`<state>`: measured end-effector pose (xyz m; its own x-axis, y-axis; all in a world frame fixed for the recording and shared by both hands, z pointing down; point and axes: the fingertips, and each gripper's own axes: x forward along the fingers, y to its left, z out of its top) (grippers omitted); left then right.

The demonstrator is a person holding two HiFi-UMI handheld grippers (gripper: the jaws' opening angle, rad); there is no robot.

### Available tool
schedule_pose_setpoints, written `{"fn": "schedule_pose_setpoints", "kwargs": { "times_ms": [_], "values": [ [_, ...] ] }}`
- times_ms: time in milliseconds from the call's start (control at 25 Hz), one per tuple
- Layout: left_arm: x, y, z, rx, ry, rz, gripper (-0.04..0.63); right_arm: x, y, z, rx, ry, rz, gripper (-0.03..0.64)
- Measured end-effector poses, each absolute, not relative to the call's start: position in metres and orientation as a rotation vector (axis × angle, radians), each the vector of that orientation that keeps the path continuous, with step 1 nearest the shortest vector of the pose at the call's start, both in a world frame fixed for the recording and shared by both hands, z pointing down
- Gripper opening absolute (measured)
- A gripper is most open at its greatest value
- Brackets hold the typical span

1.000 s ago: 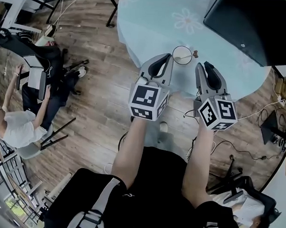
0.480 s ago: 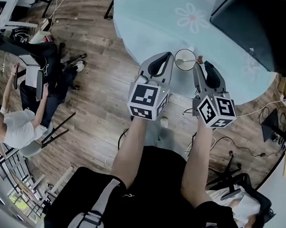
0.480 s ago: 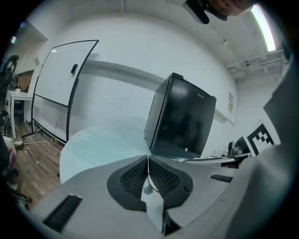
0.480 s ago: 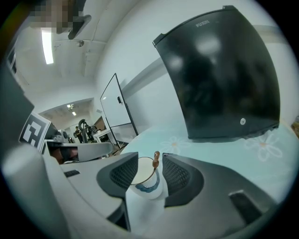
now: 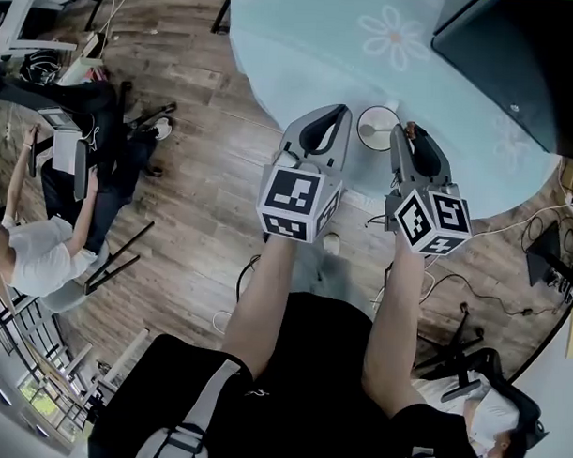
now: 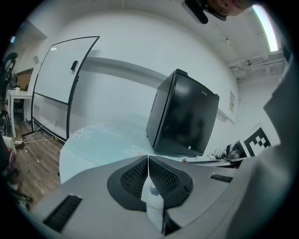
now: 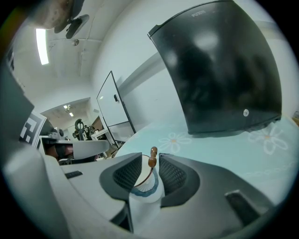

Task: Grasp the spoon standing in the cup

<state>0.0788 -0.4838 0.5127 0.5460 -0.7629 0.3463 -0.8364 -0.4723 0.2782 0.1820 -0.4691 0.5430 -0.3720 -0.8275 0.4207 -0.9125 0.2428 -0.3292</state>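
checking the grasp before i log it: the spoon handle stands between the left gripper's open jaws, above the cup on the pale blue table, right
Wrong gripper: the right gripper view shows the spoon handle between the open jaws of the right gripper, which have just been closing a little. The left gripper has its jaws together, empty. The cup on the pale blue table is as you say.

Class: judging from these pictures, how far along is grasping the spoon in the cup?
Done: the right gripper straddles the brown-knobbed spoon handle standing in the white round cup. In hand: its jaws have just been closing, not yet touching it. Remaining: clamp the handle.
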Motion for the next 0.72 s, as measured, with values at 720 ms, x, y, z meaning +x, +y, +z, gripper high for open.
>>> {"fn": "schedule_pose_setpoints", "kwargs": {
  "times_ms": [720],
  "values": [
    [0.084,-0.506,0.476,2.450,-1.281,0.166,0.003,0.173,-0.481,0.499,1.592,-2.391,0.632,0.043]
  ]
}}
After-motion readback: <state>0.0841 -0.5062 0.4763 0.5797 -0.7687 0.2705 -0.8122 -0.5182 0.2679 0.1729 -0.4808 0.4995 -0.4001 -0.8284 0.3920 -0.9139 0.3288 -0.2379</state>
